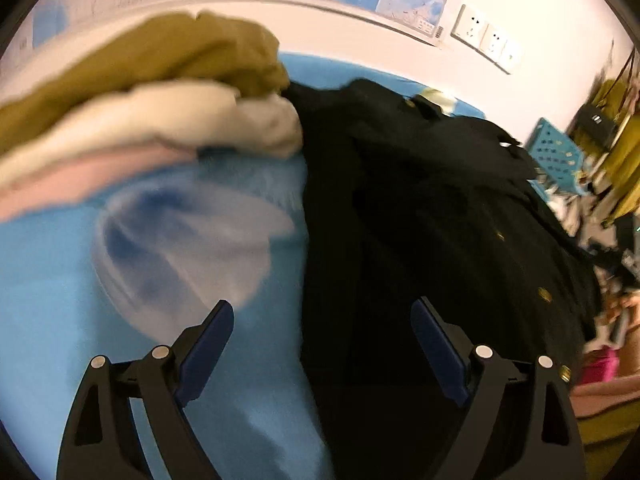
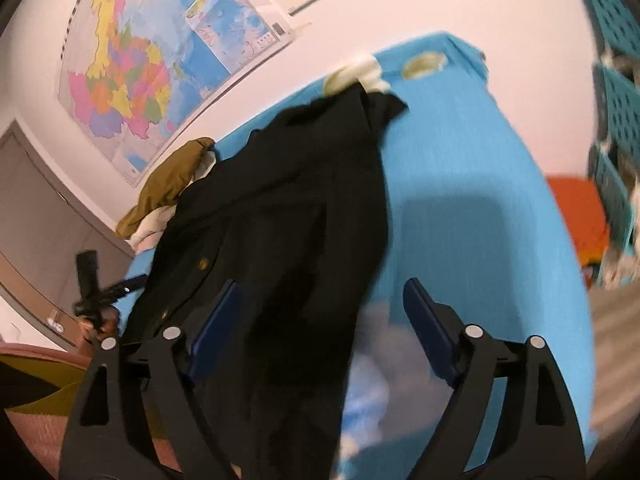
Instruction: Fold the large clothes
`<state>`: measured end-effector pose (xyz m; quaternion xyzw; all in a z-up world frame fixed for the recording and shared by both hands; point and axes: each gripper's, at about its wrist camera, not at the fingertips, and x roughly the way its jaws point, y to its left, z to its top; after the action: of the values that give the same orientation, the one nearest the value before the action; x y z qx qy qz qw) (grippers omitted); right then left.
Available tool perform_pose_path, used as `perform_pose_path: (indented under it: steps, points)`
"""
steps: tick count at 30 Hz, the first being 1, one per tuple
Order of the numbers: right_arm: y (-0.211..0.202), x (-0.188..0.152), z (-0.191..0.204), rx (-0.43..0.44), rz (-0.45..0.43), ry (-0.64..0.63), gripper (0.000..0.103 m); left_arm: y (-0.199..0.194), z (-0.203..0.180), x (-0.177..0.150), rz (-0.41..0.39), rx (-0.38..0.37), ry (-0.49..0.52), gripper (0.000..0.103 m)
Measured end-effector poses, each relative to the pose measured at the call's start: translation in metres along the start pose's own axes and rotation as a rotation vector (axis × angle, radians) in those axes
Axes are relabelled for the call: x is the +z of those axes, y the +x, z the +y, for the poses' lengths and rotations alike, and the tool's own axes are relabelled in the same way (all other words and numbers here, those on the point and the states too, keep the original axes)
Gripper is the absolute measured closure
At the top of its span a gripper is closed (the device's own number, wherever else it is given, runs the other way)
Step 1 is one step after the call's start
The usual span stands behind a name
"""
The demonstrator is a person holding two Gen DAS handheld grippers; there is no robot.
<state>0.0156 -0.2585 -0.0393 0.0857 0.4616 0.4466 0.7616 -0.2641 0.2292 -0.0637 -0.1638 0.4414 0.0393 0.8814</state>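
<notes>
black coat (image 1: 420,208) is sprawled on the blue table (image 1: 60,300), running off toward 12 o'clock. left gripper (image 1: 322,322) is wide open over the coat's edge, gripping nothing. right gripper (image 2: 320,300) is the same, spread wide with coat under it. folded pile (image 1: 152,92) sits at 10 o'clock.

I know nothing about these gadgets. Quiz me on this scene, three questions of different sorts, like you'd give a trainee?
1. True or false: the left gripper has its jaws clamped on the black coat.
2. What colour is the table cover?
3. Beside the coat, the top garment of the folded pile is: A) olive B) red C) striped.

Key: 1 false, both grippers' jaws stand open; 2 blue; 3 A.
</notes>
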Motion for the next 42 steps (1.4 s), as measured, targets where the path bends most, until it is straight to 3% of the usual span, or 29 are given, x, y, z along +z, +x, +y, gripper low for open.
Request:
perform_pose_path:
  steps: [11, 16, 19, 22, 25, 27, 30, 32, 35, 37, 40, 42]
  points:
    - [0.009, -0.031, 0.028, 0.078, 0.06, -0.064, 0.013, 0.004, -0.023, -0.016, 0.051, -0.218, 0.064, 0.01]
    - [0.012, -0.033, 0.033, 0.124, 0.072, -0.074, 0.014, -0.009, -0.01, -0.033, 0.097, -0.401, -0.012, 0.01]
    - [0.008, -0.032, 0.027, 0.169, 0.064, -0.049, 0.021, -0.012, -0.004, -0.04, 0.113, -0.479, -0.045, 0.01]
    - [0.005, -0.028, 0.023, 0.068, 0.053, -0.056, 0.027, -0.011, -0.012, -0.038, 0.11, -0.45, -0.027, 0.009]
    - [0.009, -0.029, 0.026, 0.104, 0.074, -0.082, 0.02, -0.003, -0.027, -0.032, 0.108, -0.43, 0.003, 0.007]
    - [0.013, -0.029, 0.033, 0.115, 0.09, -0.106, 0.019, 0.003, -0.034, -0.029, 0.113, -0.455, 0.015, 0.007]
    - [0.017, -0.027, 0.032, 0.205, 0.103, -0.09, 0.019, 0.011, -0.037, -0.024, 0.129, -0.52, -0.016, 0.007]
    - [0.015, -0.023, 0.026, 0.233, 0.106, -0.073, 0.021, 0.013, -0.039, -0.023, 0.124, -0.514, -0.013, 0.008]
    - [0.013, -0.021, 0.021, 0.2, 0.102, -0.067, 0.027, 0.013, -0.037, -0.024, 0.118, -0.513, -0.026, 0.008]
    - [0.016, -0.023, 0.028, 0.191, 0.107, -0.096, 0.024, 0.012, -0.04, -0.026, 0.11, -0.495, -0.025, 0.009]
    - [0.019, -0.024, 0.031, 0.231, 0.099, -0.061, 0.025, 0.013, -0.047, -0.025, 0.105, -0.442, -0.027, 0.024]
    - [0.021, -0.024, 0.025, 0.278, 0.1, -0.001, 0.046, 0.016, -0.05, -0.022, 0.12, -0.405, -0.046, 0.041]
